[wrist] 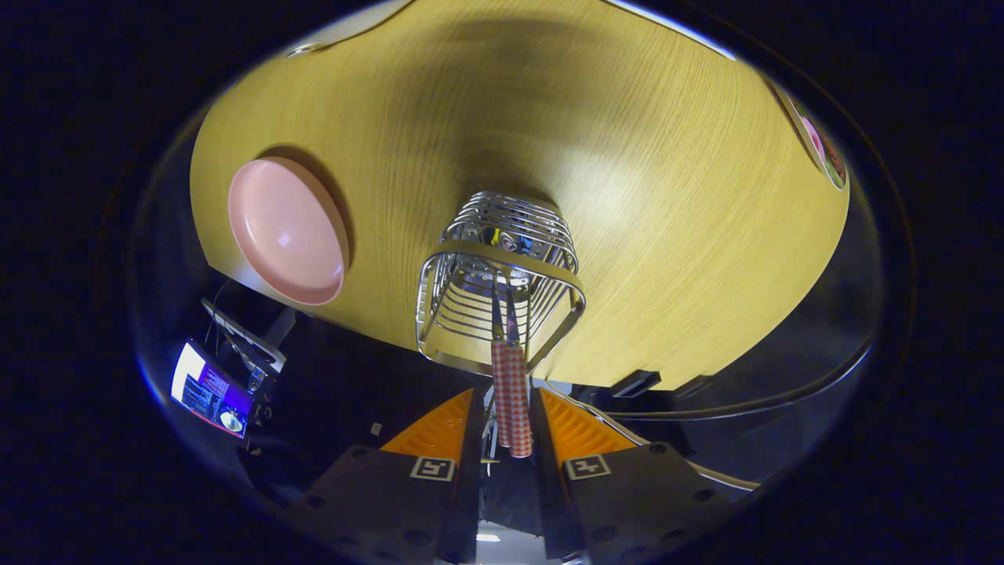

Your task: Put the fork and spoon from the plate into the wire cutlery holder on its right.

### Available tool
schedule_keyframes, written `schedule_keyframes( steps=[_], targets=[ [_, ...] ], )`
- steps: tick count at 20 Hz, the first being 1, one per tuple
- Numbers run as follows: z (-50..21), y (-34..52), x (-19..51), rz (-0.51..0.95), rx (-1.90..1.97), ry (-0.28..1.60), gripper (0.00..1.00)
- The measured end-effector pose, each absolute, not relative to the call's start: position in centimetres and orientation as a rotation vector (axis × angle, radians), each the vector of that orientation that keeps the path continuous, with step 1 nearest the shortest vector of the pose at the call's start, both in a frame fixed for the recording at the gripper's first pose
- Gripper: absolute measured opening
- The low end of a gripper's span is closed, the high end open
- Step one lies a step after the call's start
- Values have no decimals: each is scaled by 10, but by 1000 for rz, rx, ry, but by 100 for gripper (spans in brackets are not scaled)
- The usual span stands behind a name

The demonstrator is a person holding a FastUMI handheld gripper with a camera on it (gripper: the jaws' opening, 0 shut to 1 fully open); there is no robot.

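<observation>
Gripper [508, 424]: fingers clamped on a checked-handled utensil [511, 396]; fork or spoon, cannot tell.
Utensil axis: runs straight ahead from the fingers, metal end already inside the wire cutlery holder [502, 286].
Holder: directly ahead, mouth facing the gripper, standing on the tabletop [667, 235].
Plate [286, 229]: left of holder, looks bare.
Judgement: release drops it in.

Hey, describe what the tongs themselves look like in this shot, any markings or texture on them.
The tongs have two wedge-shaped fingers with ribbed inner faces, mounted on dark, flat bodies dotted with round screw holes. Each body carries a small square black-and-white marker tag near the base of its finger.
</observation>
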State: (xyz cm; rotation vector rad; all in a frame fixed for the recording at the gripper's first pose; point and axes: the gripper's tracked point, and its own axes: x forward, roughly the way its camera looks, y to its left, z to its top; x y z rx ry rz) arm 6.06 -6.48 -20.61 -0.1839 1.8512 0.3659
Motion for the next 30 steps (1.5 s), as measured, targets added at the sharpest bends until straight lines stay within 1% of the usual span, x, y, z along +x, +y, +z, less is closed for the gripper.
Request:
schedule_keyframes(
  steps=[1, 2, 3, 6, 7, 8, 9, 15, 21, 24, 30],
  targets=[
    [-205, -64, 61, 384, -174, 1812, 53],
    [-200, -67, 59, 401, -159, 1768, 61],
    [-196, -65, 63, 415, -138, 1716, 73],
    [-183, -52, 74, 442, -59, 1529, 87],
    [-183, -53, 74, 434, -37, 1450, 96],
    [-182, -54, 75, 423, -20, 1372, 99],
    [-179, -54, 77, 408, -12, 1300, 100],
    [-118, -47, 77, 324, 91, 826, 100],
    [-78, -39, 54, 239, 122, 542, 100],
    [-66, -24, 36, 220, 111, 425, 100],
    [-61, -8, 20, 183, 98, 263, 100]
  ],
)
